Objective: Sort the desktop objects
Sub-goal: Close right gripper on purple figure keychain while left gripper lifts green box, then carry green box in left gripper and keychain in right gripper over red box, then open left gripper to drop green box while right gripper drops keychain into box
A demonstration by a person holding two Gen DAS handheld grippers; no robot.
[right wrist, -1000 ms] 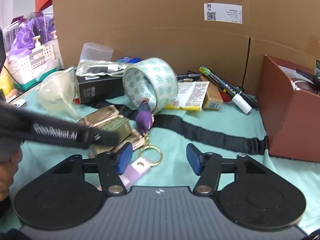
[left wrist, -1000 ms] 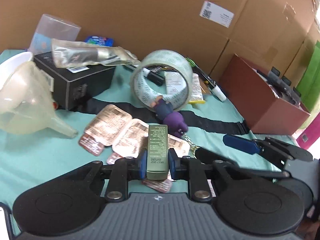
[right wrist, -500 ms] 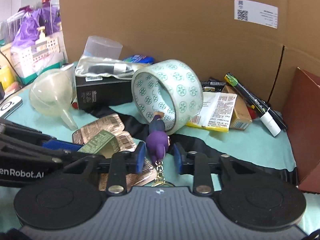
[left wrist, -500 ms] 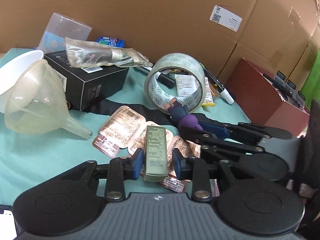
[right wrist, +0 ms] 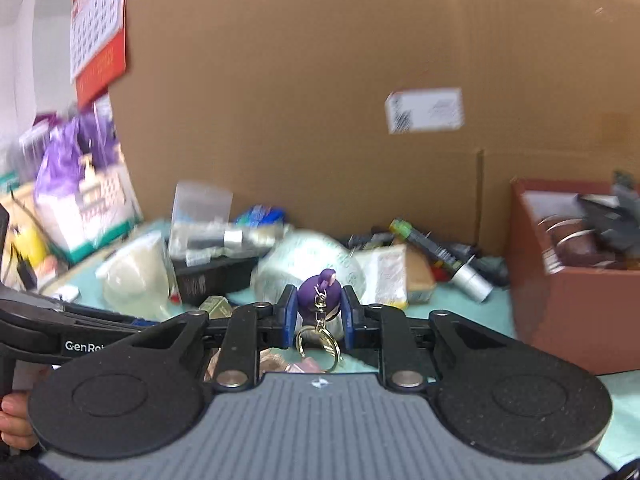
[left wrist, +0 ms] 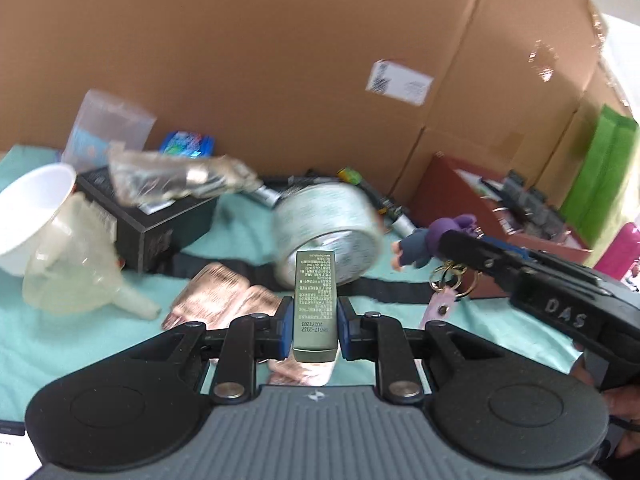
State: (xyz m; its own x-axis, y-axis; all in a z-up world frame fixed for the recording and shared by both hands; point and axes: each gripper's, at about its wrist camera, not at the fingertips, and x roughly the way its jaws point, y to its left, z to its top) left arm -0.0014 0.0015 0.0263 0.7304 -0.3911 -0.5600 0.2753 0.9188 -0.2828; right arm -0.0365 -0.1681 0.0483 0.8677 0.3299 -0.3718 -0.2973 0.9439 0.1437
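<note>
My left gripper (left wrist: pixel 314 320) has its jaws closing, and its blue pads press both sides of a small olive-green box (left wrist: pixel 314 292) with printed text, held above the teal cloth (left wrist: pixel 80 340). My right gripper (right wrist: pixel 319 312) is shut on a purple keychain figure (right wrist: pixel 320 292). Its key ring (right wrist: pixel 318 340) and a pink tag dangle below the pads. In the left wrist view the same figure (left wrist: pixel 436 236) hangs off the cloth at the tip of the right gripper, to the right of the tape roll.
A tape roll (left wrist: pixel 328 232), copper foil packs (left wrist: pixel 224 292), a clear funnel (left wrist: pixel 76 260), a black box (left wrist: pixel 160 224) and a white bowl (left wrist: pixel 28 208) lie on the cloth. A red-brown box (right wrist: pixel 568 300) stands at right, markers (right wrist: pixel 440 256) near a cardboard wall behind.
The right gripper closed on the purple figure and lifted it off the cloth. The left gripper loosened briefly, gripped the green box again and rose. Both views now sit higher.
</note>
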